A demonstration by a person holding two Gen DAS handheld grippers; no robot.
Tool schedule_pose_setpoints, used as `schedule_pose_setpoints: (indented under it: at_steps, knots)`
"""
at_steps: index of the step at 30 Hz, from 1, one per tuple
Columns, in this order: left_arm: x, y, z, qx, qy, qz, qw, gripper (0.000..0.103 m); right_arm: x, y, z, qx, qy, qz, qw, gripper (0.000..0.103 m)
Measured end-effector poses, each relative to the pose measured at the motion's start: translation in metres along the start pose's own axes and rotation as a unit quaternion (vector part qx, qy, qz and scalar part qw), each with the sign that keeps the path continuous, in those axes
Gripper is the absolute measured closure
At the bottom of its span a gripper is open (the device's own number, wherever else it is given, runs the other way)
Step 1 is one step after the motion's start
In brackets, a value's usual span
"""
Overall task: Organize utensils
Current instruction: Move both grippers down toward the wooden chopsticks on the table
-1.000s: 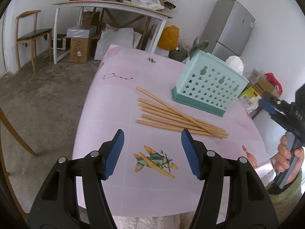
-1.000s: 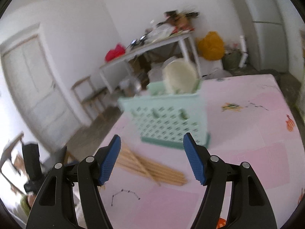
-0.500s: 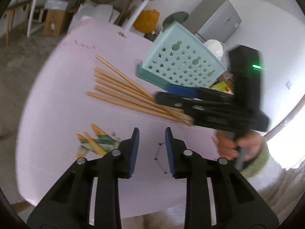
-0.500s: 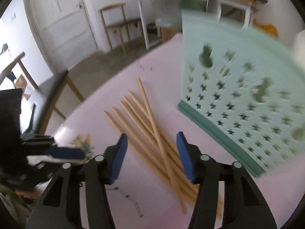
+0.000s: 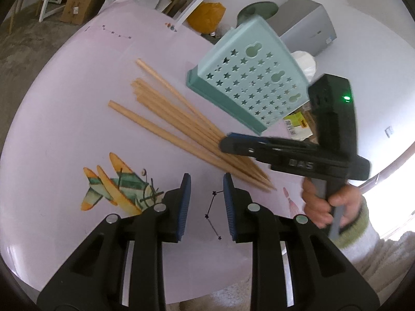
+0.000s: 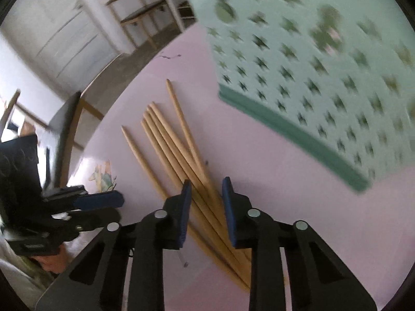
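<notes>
The left gripper (image 5: 207, 203) hangs over the bare pink table (image 5: 64, 119), jaws slightly apart on nothing. The right gripper (image 6: 206, 203) is closing with chopsticks (image 6: 181, 150) between its jaws, not yet pinched. Beyond the chopsticks stands a mint basket (image 5: 249, 83).

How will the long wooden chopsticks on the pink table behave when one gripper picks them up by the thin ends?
The long wooden chopsticks look straight, so probably stiff and light. Grasped at the thin ends, they would likely droop or pivot. They lie loosely fanned, so some may slip out and roll.
</notes>
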State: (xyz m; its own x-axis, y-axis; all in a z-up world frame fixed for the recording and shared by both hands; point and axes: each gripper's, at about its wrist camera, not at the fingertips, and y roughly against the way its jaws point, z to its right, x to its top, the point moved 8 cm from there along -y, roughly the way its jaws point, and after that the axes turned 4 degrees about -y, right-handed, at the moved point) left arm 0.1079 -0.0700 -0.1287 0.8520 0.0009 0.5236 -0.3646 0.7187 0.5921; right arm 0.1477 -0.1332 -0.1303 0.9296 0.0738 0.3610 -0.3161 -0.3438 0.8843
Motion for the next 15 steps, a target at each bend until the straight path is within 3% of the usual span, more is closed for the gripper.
schedule_pose_setpoints:
  at_steps: [5,15]
  knots:
    - [-0.002,-0.004,0.0,0.013,0.008,0.007,0.9999,0.082,-0.023,0.0,-0.001,0.036,-0.107,-0.001,0.994,0.087]
    - [0.0,-0.006,-0.001,0.052,-0.026,0.02,0.9981,0.089,-0.049,-0.013,-0.028,0.129,-0.246,0.034,0.96,0.094]
